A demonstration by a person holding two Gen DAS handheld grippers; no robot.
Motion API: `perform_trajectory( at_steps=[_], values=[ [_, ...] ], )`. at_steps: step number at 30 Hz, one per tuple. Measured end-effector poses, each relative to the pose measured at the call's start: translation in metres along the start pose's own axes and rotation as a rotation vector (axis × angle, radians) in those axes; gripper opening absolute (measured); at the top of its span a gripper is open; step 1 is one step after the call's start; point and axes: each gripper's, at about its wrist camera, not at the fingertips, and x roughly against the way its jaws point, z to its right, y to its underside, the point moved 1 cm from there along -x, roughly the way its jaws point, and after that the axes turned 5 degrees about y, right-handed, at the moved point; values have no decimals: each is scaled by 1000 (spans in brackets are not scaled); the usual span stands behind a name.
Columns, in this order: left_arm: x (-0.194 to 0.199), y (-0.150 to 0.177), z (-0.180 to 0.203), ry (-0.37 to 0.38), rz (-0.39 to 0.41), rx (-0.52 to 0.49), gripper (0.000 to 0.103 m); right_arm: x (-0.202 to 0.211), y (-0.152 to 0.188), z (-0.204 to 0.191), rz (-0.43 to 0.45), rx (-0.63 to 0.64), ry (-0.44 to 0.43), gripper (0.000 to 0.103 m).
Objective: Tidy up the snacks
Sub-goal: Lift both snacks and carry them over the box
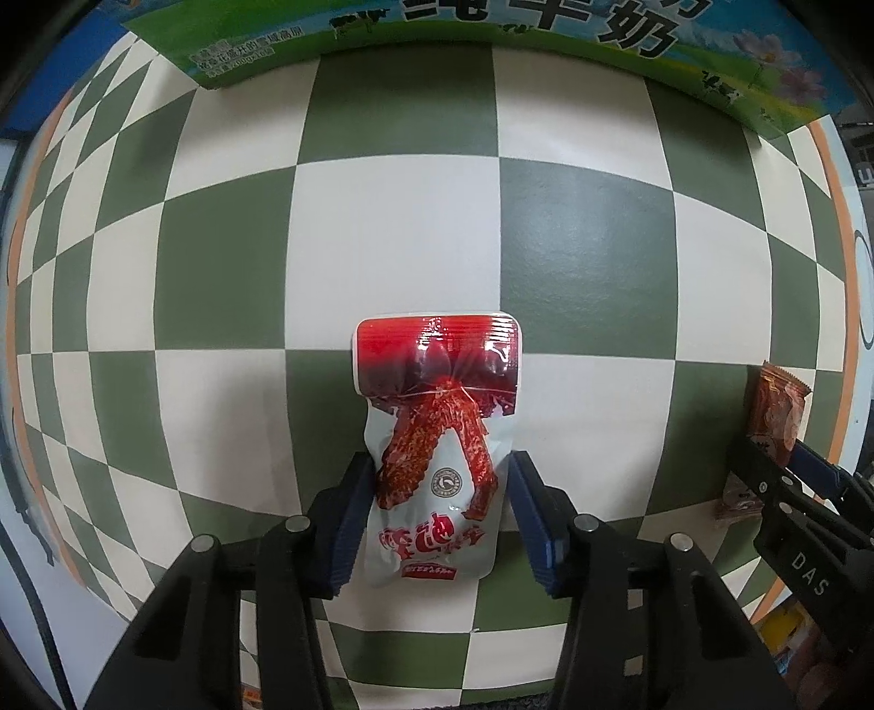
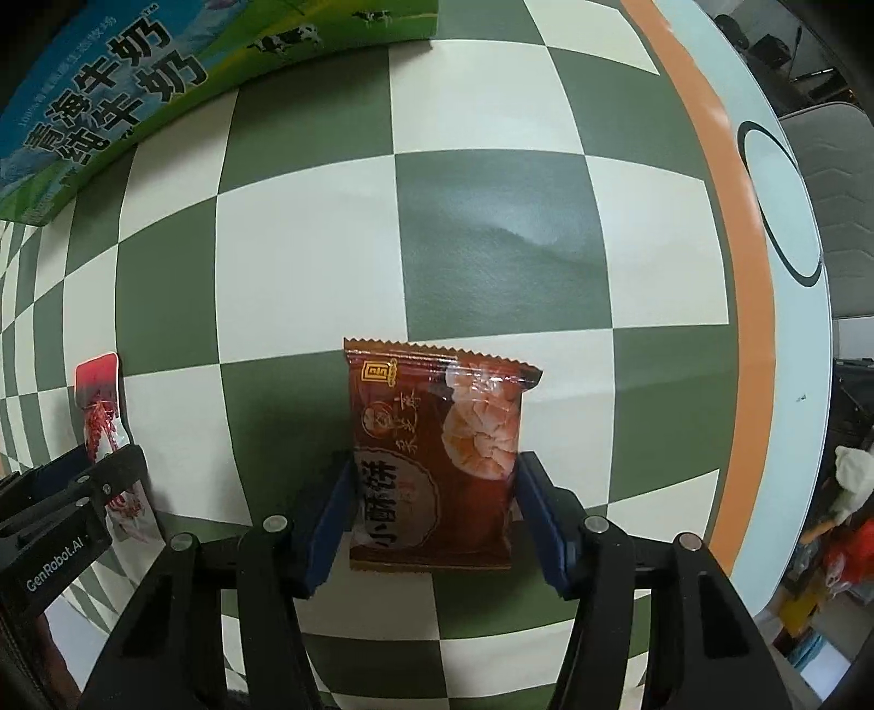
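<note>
A red-and-white chicken-wing snack packet (image 1: 437,355) hangs lengthwise between the blue pads of my left gripper (image 1: 442,464), which is shut on its lower half and pinches it narrow. My right gripper (image 2: 435,461) is shut on a brown pastry packet (image 2: 437,393), with a pad against each side edge. Both grippers point down at the green-and-cream checkered cloth (image 2: 491,246). Each wrist view catches the other one at its edge: the right gripper (image 1: 778,464) with the brown packet (image 1: 775,404), and the left gripper (image 2: 104,464) with the red packet (image 2: 98,393).
A large green-and-blue milk carton box (image 1: 491,33) (image 2: 109,82) stands along the far side of the cloth. The orange-banded table edge (image 2: 748,327) curves on the right, with a grey chair (image 2: 830,191) and clutter beyond it.
</note>
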Motion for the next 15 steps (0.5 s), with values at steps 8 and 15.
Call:
perform_trajectory(
  at_steps=[8, 15],
  values=[
    [12, 4, 1, 21, 25, 7, 46, 1, 7, 17, 15, -16, -56, 61],
    [35, -2, -3, 58, 73, -3, 46, 31, 7, 22, 55, 0, -102, 61]
  ],
)
